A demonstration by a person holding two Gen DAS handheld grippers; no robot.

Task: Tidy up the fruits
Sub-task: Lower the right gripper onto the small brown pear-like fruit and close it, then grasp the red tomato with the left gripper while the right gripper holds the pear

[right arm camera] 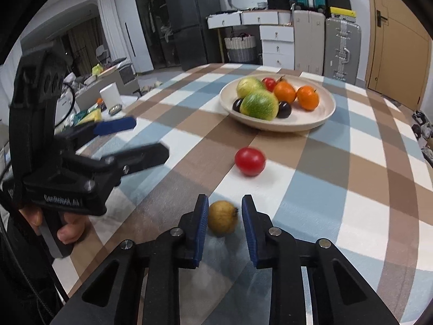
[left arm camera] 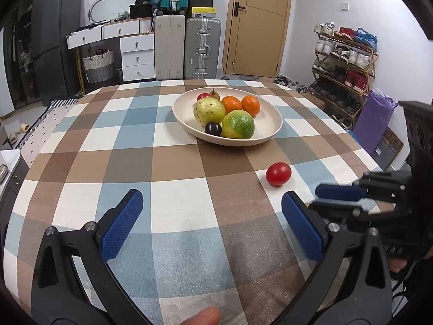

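Observation:
A cream bowl (left arm camera: pixel 270 132) (right arm camera: pixel 319 116) on the checked tablecloth holds green-yellow fruits, two oranges (left arm camera: pixel 250 105), dark plums and a red fruit. A loose red tomato (left arm camera: pixel 278 173) (right arm camera: pixel 249 161) lies on the cloth in front of the bowl. A small yellow-brown fruit (right arm camera: pixel 222 217) lies on the cloth between the fingers of my right gripper (right arm camera: pixel 225 203); the jaws stand partly open around it, with a gap on the right side. My left gripper (left arm camera: pixel 211 203) is open and empty over the cloth, left of the tomato. The right gripper also shows in the left wrist view (left arm camera: pixel 335 192).
The table's right edge drops to a shoe rack (left arm camera: pixel 343 67) and a purple bag (left arm camera: pixel 374 124). Suitcases (left arm camera: pixel 201 48) and white drawers (left arm camera: pixel 136 54) stand behind the table. A low side table with clutter (right arm camera: pixel 108 100) lies to the left.

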